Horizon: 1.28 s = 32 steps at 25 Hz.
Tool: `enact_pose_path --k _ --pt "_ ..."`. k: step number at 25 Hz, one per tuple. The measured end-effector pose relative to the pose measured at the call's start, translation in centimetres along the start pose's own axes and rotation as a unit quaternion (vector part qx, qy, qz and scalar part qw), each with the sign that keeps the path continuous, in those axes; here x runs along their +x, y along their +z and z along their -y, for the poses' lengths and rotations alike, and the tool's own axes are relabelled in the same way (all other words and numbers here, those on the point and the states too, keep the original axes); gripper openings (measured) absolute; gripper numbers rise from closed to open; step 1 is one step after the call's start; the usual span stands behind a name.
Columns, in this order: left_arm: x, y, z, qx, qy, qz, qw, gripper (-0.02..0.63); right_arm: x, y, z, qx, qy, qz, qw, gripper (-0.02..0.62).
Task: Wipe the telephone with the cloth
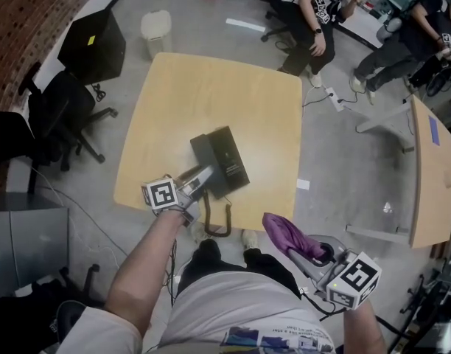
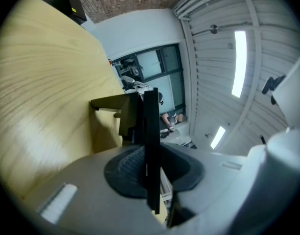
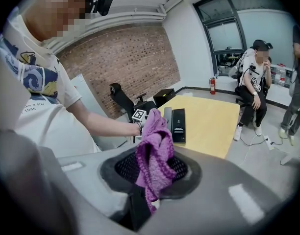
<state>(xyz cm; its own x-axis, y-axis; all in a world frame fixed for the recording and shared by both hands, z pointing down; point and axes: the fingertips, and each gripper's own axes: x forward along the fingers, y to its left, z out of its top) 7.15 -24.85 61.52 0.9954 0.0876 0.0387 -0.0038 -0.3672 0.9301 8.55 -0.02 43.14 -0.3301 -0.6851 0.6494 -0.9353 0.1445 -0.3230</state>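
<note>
A black telephone (image 1: 224, 161) lies on the light wooden table (image 1: 211, 94), close to its front edge, with its coiled cord (image 1: 219, 223) hanging over that edge. My left gripper (image 1: 196, 183) reaches in level from the front left. In the left gripper view my left gripper (image 2: 151, 173) is shut on a thin black edge of the telephone (image 2: 151, 131). My right gripper (image 1: 317, 257) is off the table at the front right, shut on a purple cloth (image 1: 286, 234). The cloth (image 3: 154, 153) bunches up between the pads of my right gripper (image 3: 152, 177), and beyond it lies the telephone (image 3: 178, 125).
Black office chairs (image 1: 63, 116) and a black box (image 1: 93, 43) stand left of the table, with a white bin (image 1: 156, 32) behind it. People sit at the back right (image 1: 314, 17). A second wooden table (image 1: 432, 175) stands at the right. Cables lie on the floor.
</note>
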Motion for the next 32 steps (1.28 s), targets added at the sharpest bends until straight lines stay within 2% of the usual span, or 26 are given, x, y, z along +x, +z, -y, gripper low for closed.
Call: enact_pose_path --k 8,14,18,21,26,32 --pt "0.1 -0.9 -0.8 0.009 0.006 -0.024 0.9997 0.086 0.1 1.0 0.4 0.009 0.001 0.003 1.000 0.084" --pt "-0.2 -1.2 -1.2 -0.014 0.005 -0.007 0.9999 0.086 0.4 1.6 0.7 0.009 0.006 -0.001 1.000 0.084" --pt "-0.1 -1.1 -1.0 -0.021 0.008 -0.015 0.9996 0.087 1.0 2.1 0.6 0.006 0.013 0.000 1.000 0.084" --pt "-0.1 -1.3 -1.2 -0.018 0.026 -0.021 0.9993 0.087 1.3 2.2 0.3 0.002 0.020 0.001 1.000 0.084" --pt "0.0 -1.3 -1.2 0.011 0.070 -0.028 0.9971 0.102 1.6 2.4 0.3 -0.004 0.029 0.009 1.000 0.084" --pt "0.1 -1.3 -1.1 0.057 0.138 -0.057 0.9871 0.130 1.9 2.7 0.4 -0.010 0.045 0.019 0.999 0.084"
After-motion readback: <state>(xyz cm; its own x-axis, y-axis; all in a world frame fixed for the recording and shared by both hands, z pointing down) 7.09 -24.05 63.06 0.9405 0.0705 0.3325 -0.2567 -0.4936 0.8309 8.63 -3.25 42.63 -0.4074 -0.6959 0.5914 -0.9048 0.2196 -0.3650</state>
